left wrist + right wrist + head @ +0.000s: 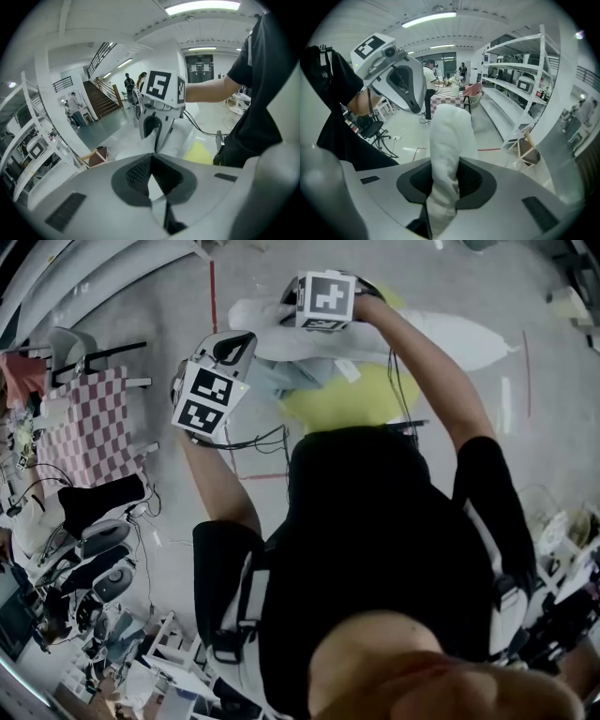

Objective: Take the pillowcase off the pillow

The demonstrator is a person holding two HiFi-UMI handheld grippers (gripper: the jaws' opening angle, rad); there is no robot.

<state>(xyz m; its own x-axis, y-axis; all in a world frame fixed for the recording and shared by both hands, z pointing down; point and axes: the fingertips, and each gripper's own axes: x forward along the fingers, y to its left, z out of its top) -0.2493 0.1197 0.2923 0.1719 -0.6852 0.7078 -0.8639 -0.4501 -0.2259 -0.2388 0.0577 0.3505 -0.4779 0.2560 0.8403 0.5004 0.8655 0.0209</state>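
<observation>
A long white pillow (450, 334) in its white pillowcase hangs in the air between my two grippers, over a pale floor. My left gripper (246, 345) is shut on a thin fold of the white pillowcase (157, 183), which runs up to the right gripper (154, 126). My right gripper (305, 320) is shut on a thick bunched end of the white cloth (445, 154); whether pillow filling is inside that bunch I cannot tell. The left gripper (405, 89) hangs close above and to the left of it. A yellow patch (347, 395) and some pale blue cloth (281, 376) lie below the pillow.
A red-checked cloth (89, 423) covers furniture at the left, with cables and gear under it. Red tape lines (214, 296) mark the floor. White shelving (520, 93) and a wooden stool (527, 150) stand at one side. Stairs (96, 98) and people (75, 110) are far off.
</observation>
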